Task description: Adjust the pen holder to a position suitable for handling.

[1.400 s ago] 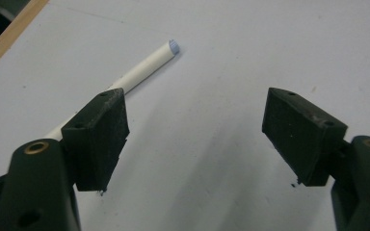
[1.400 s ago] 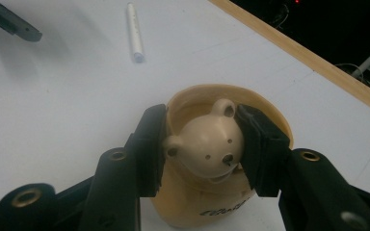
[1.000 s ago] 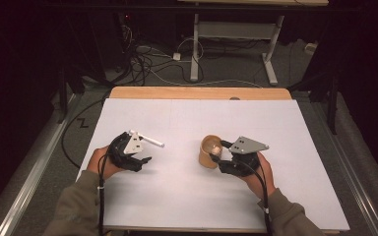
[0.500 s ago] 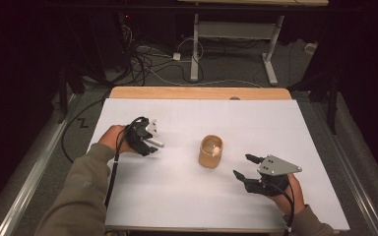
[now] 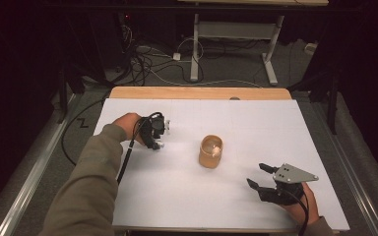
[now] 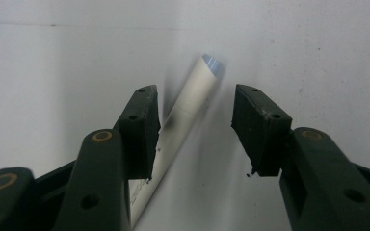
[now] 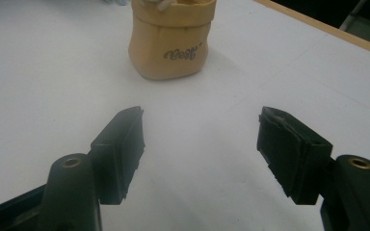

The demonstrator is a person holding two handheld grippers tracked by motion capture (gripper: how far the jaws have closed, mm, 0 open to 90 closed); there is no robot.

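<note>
Left hand-held gripper [image 6: 192, 130] is half open and has just been closing around a white tube [image 6: 183, 120] lying flat on the bench [image 5: 187, 196], left of the tan pouch [image 5: 210, 151]. The tube rests against one jaw; the other jaw stands clear, so no grip yet. Step in hand looks like picking up the tube (likely bound for the pouch, which already has something pale inside). Next move: finish closing, then lift. Right hand-held gripper [image 7: 200, 144] is open and empty, low over the bench, nearer the person than the pouch and well apart from it.
</note>
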